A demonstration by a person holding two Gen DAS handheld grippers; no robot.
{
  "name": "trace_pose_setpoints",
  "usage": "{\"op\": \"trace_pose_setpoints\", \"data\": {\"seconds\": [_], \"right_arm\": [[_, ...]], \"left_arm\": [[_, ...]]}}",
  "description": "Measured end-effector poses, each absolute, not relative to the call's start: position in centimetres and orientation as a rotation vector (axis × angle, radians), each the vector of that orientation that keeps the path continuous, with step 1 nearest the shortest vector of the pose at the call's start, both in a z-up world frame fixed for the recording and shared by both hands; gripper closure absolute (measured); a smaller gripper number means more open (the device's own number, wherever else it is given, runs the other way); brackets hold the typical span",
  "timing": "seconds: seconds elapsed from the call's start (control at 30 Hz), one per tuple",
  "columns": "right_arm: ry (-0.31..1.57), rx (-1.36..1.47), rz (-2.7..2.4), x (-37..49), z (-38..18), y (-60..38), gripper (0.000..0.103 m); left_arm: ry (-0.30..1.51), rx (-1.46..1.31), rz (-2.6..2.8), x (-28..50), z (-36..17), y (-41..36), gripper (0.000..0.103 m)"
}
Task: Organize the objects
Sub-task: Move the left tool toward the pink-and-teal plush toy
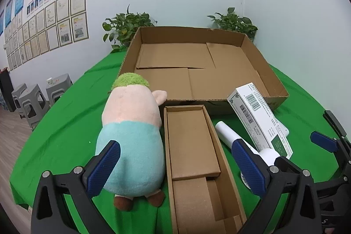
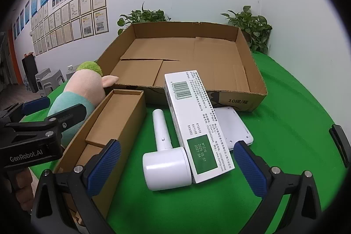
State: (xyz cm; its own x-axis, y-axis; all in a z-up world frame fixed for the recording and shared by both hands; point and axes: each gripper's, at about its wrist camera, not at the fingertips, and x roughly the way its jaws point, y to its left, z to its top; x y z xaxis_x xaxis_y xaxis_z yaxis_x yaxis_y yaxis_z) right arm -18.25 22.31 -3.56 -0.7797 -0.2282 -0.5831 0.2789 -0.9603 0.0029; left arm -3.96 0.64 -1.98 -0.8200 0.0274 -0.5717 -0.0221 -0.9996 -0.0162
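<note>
Plush doll (image 1: pixel 131 137): green hair, pink head, teal body, brown feet. Left gripper (image 1: pixel 175 168), right gripper (image 2: pixel 177 168): fingers spread, empty.

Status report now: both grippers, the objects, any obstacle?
Left gripper, right gripper open, empty. White handheld device, white barcode carton, plush doll outside large cardboard tray. Nothing blocking.

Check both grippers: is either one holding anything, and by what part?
Nothing is held. The left gripper is open over the plush toy and narrow box; the right gripper is open around the white tool and white carton, touching neither.
</note>
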Motion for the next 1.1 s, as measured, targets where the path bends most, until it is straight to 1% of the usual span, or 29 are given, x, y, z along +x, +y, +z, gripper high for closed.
{"op": "trace_pose_setpoints", "data": {"seconds": [0.03, 0.07, 0.1, 0.13, 0.17, 0.2, 0.23, 0.27, 0.3, 0.33, 0.37, 0.4, 0.43, 0.47, 0.6, 0.73, 0.8, 0.83, 0.87, 1.1], "right_arm": [[0.125, 0.875, -2.733, -18.3, -3.6, 22.3, 0.010], [0.126, 0.879, -2.725, -18.3, -3.7, 22.2, 0.018], [0.121, 0.890, -2.714, -18.4, -3.9, 22.2, 0.040], [0.114, 0.902, -2.709, -18.5, -4.0, 22.2, 0.061], [0.107, 0.911, -2.710, -18.6, -4.1, 22.3, 0.080], [0.109, 0.909, -2.712, -18.5, -4.1, 22.3, 0.084], [0.120, 0.902, -2.713, -18.5, -4.1, 22.3, 0.085], [0.131, 0.895, -2.714, -18.4, -4.0, 22.2, 0.085], [0.128, 0.885, -2.718, -18.3, -3.9, 22.3, 0.085], [0.126, 0.885, -2.718, -18.4, -3.8, 22.3, 0.080], [0.128, 0.888, -2.719, -18.4, -3.8, 22.4, 0.061], [0.128, 0.888, -2.722, -18.5, -3.7, 22.4, 0.048], [0.126, 0.882, -2.729, -18.4, -3.7, 22.4, 0.019], [0.125, 0.866, -2.739, -18.3, -3.6, 22.4, 0.014], [0.136, 0.886, -2.732, -18.5, -3.8, 22.2, 0.014], [0.107, 0.910, -2.715, -18.9, -4.0, 22.3, 0.013], [0.108, 0.904, -2.712, -18.9, -4.0, 22.3, 0.008], [0.109, 0.896, -2.714, -18.9, -3.9, 22.2, 0.002], [0.108, 0.886, -2.716, -18.8, -3.9, 22.2, 0.000], [0.095, 0.885, -2.701, -18.9, -3.9, 22.1, 0.000]], "left_arm": [[-0.004, -0.925, 2.975, -3.9, -2.0, 0.7, 0.014], [0.003, -0.913, 2.977, -3.8, -2.0, 0.7, 0.036], [0.001, -0.906, 2.971, -3.9, -1.9, 0.7, 0.061], [-0.016, -0.907, 2.957, -3.9, -2.0, 0.7, 0.073], [-0.043, -0.912, 2.936, -4.0, -2.0, 0.6, 0.090], [-0.063, -0.911, 2.923, -4.1, -2.0, 0.5, 0.091], [-0.066, -0.900, 2.927, -4.0, -1.9, 0.4, 0.091], [-0.055, -0.887, 2.943, -3.9, -1.8, 0.6, 0.089], [-0.050, -0.863, 2.968, -3.7, -1.6, 0.5, 0.073], [-0.051, -0.852, 2.986, -3.5, -1.5, 0.5, 0.056], [-0.067, -0.843, 3.014, -3.4, -1.4, 0.4, 0.009], [-0.088, -0.825, 3.034, -3.2, -1.2, 0.2, 0.001], [-0.113, -0.806, 3.050, -3.2, -1.2, 0.0, 0.001], [-0.124, -0.817, 3.050, -3.4, -1.2, -0.2, 0.000], [-0.117, -0.859, 3.036, -4.0, -1.6, -0.5, 0.000], [-0.123, -0.869, 3.034, -3.8, -1.7, -0.9, 0.000], [-0.117, -0.881, 3.029, -3.8, -1.8, -0.8, 0.000], [-0.116, -0.885, 3.026, -3.8, -1.8, -0.8, 0.000], [-0.115, -0.888, 3.021, -3.8, -1.8, -0.8, 0.000], [-0.081, -0.911, 2.989, -4.0, -2.1, 0.0, 0.000]]}}
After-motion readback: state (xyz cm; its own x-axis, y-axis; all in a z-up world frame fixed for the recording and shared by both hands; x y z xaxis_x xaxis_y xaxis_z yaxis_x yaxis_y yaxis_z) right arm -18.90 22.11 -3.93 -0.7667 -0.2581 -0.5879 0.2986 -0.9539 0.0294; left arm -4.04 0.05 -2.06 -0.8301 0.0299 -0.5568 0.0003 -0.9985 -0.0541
